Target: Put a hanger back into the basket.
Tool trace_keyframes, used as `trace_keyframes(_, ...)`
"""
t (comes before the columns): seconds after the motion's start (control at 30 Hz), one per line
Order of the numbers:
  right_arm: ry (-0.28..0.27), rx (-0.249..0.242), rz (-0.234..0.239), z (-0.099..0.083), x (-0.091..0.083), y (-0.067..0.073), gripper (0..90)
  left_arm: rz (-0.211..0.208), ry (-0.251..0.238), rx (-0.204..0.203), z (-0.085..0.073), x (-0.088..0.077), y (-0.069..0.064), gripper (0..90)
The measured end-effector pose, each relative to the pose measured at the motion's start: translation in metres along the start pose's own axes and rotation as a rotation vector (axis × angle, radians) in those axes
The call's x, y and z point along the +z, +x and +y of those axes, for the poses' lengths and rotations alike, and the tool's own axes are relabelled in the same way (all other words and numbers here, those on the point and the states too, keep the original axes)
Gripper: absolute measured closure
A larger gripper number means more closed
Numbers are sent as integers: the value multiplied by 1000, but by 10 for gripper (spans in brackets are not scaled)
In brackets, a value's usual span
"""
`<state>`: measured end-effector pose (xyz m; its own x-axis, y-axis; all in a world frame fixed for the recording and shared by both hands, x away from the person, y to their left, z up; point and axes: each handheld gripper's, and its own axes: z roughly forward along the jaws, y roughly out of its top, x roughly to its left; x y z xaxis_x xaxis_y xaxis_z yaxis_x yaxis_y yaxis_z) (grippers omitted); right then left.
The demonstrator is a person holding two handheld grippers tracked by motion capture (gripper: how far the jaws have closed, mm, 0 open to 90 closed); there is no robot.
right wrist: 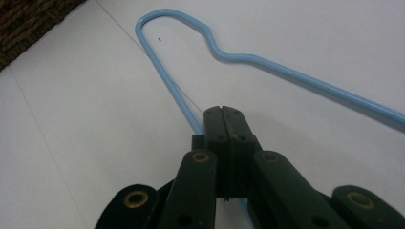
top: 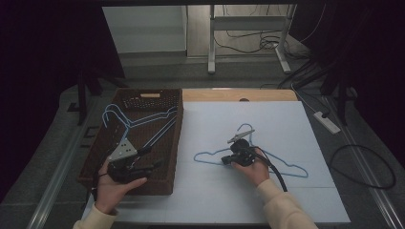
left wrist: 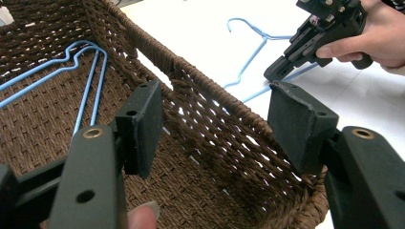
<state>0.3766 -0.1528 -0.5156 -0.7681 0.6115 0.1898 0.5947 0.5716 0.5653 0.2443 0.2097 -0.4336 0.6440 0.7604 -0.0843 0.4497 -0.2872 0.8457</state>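
A light blue wire hanger [top: 292, 167] [right wrist: 248, 57] lies flat on the white table sheet [top: 215, 200], hook pointing away from me. My right gripper [top: 224, 161] [right wrist: 222, 112] is shut, tips down on the hanger's long bar; the wire runs under the jaws rather than visibly between the pads. In the left gripper view the hanger [left wrist: 248, 33] and the right gripper [left wrist: 275, 75] show beyond the basket rim. My left gripper [top: 154, 157] [left wrist: 215, 124] hangs open over the brown woven basket [top: 176, 143] [left wrist: 191, 71], nothing between its pads. More blue hangers [top: 143, 119] [left wrist: 71, 57] lie in the basket.
The basket stands at the table's left edge. A wooden board [top: 239, 94] edges the far side. A power strip [top: 327, 121] and cables [top: 363, 167] lie on the floor to the right, with table legs [top: 211, 47] beyond.
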Motion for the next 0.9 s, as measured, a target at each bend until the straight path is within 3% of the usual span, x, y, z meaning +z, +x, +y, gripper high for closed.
trace_keyframes(0.1,-5,15,0,0,2,-3,900,2,-1,-1,0,0,1,383)
trace_keyframes(0.23,1,-7,2,0,3,0,900,2,0,-1,0,0,1,383)
trace_keyframes(0.47,24,-43,39,-9,-5,13,900,2,-4,-2,0,-2,2,383)
trace_keyframes(0.53,44,-50,69,-13,-8,17,900,3,-6,-3,0,-3,2,383)
trace_keyframes(0.6,57,-79,57,-19,-8,24,900,4,-5,-3,0,-3,2,383)
trace_keyframes(0.77,3,-49,42,-14,-11,17,900,8,-5,-3,0,-3,2,383)
trace_keyframes(0.9,0,-31,45,-4,0,12,900,8,-6,-4,0,-2,3,383)
